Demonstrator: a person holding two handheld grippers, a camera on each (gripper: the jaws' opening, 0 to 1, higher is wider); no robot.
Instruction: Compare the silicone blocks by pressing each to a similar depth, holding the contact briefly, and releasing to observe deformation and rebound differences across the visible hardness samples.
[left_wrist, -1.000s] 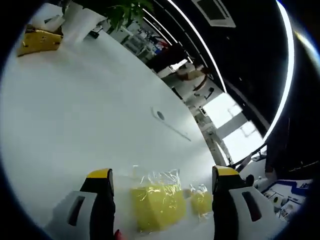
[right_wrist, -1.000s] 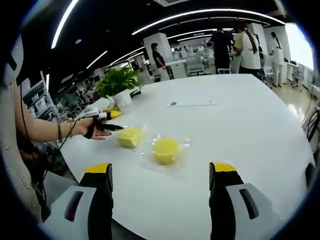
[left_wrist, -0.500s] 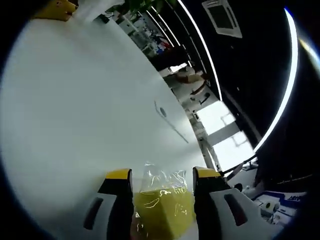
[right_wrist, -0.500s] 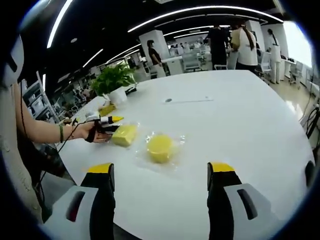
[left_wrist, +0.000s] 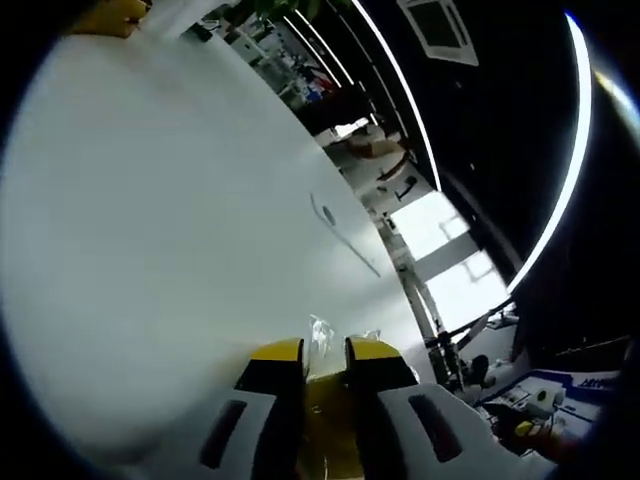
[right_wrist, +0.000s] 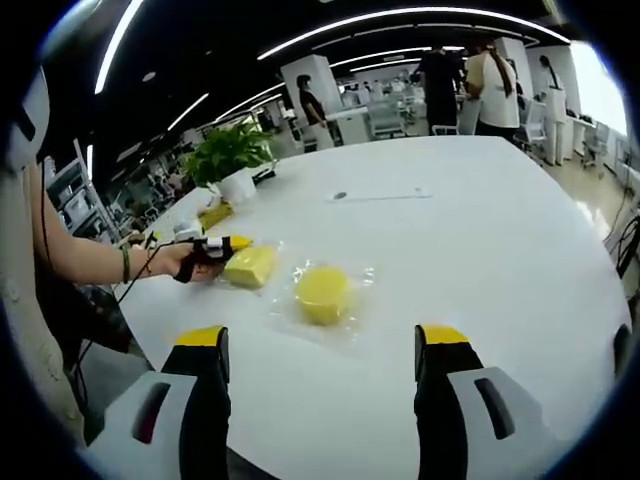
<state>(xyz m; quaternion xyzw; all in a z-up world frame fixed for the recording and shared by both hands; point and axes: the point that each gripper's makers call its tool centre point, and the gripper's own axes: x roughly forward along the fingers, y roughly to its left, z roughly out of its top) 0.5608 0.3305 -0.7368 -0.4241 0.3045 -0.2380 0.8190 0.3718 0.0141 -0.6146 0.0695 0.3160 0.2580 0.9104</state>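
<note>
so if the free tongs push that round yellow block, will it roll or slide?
Probably slide: the round block lies flat like a puck on the white table. Its loose clear wrapper may slip and crinkle first. It looks soft, likely dents.

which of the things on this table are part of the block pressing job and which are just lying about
For the job:
- square yellow silicone block in its clear wrap, squeezed by the left gripper
- round yellow silicone block in its clear wrap
- right gripper, jaws wide apart

Lying about:
- potted plant
- yellow item beside the pot
- white table
</note>
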